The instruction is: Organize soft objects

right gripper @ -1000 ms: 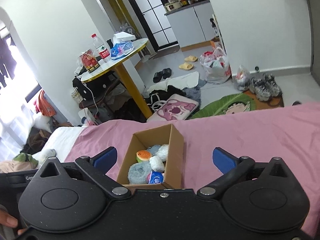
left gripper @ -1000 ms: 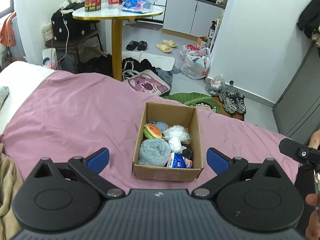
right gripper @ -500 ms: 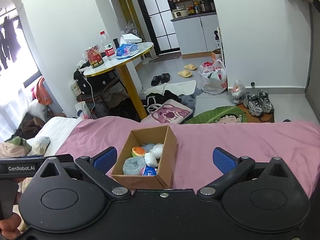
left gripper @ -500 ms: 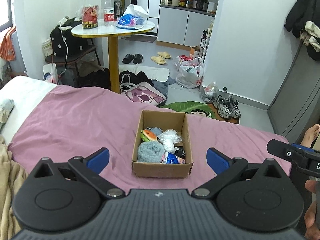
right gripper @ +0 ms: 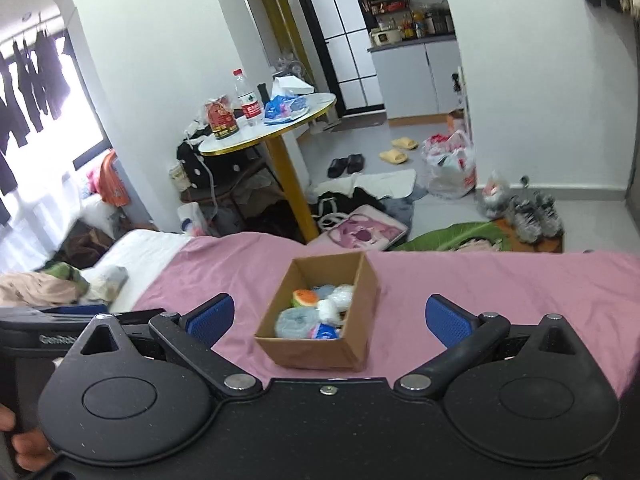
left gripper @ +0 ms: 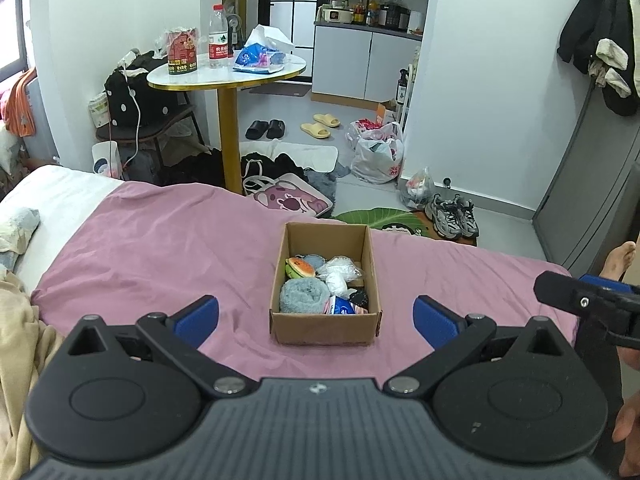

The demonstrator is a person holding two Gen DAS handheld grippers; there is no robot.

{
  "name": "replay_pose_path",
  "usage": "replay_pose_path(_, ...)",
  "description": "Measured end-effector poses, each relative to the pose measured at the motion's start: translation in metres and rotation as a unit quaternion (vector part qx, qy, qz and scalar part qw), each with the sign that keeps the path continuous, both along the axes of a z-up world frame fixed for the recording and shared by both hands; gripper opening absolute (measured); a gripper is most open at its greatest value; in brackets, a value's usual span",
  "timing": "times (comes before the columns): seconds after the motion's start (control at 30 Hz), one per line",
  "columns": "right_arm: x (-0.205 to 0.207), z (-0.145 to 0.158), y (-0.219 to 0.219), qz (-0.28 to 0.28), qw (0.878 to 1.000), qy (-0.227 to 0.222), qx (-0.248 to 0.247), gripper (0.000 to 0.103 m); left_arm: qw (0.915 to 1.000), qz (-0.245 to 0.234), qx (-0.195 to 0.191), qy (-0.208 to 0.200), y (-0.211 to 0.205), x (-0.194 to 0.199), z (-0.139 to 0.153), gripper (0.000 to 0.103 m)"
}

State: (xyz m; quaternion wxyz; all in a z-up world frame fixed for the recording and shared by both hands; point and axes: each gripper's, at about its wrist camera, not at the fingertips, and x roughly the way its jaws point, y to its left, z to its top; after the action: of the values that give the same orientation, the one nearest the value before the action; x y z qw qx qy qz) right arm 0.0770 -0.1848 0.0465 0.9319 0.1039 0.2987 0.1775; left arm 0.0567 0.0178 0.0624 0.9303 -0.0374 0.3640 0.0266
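Note:
An open cardboard box (left gripper: 325, 330) (right gripper: 316, 354) stands on the pink bedspread (left gripper: 160, 248). Inside lie a rolled grey-blue towel (left gripper: 299, 298), a burger-shaped plush (left gripper: 301, 267), white bagged soft items (left gripper: 339, 270) and a blue-white packet (left gripper: 342, 307). My left gripper (left gripper: 316, 320) is open and empty, held back from the box on its near side. My right gripper (right gripper: 327, 315) is also open and empty, near the box's front. The right tool shows at the left wrist view's right edge (left gripper: 588, 308).
A round table (left gripper: 226, 74) with a bottle and bags stands beyond the bed. Bags, slippers and shoes (left gripper: 452, 216) litter the floor. Beige bedding (left gripper: 16, 344) lies left. A person's bare foot (left gripper: 620, 258) shows at right.
Both grippers have pulled back and risen from the box, which now looks smaller and farther. Jaws stayed open; the box contents are unchanged.

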Motion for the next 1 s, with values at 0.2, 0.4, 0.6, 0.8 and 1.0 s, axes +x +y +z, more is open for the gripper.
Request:
replay_pose_path(0.2, -0.003, -0.001, -0.004, -0.008, 1.000, 0.001, -0.007, 0.103, 0.9999, 0.000, 0.007, -0.010, 0.000, -0.011, 0.008, 0.103)
replay_pose_path(0.4, -0.008, -0.003, -0.005, -0.007, 1.000, 0.001, -0.013, 0.103, 1.0000, -0.006, 0.003, -0.006, -0.005, -0.013, 0.010, 0.103)
replay_pose_path(0.6, -0.009, -0.010, -0.005, -0.001, 1.000, 0.010, -0.022, 0.103, 0.9999, -0.007, 0.006, -0.004, -0.008, -0.014, 0.010, 0.103)
replay_pose_path(0.8, -0.011, -0.012, -0.007, 0.004, 1.000, 0.012, -0.018, 0.103, 0.9998, -0.011, 0.016, 0.002, -0.012, -0.015, 0.006, 0.103)
replay_pose_path(1.0, -0.015, -0.011, -0.010, -0.002, 1.000, 0.010, -0.019, 0.103, 0.9998, -0.010, 0.018, 0.004, -0.013, -0.019, 0.004, 0.103)
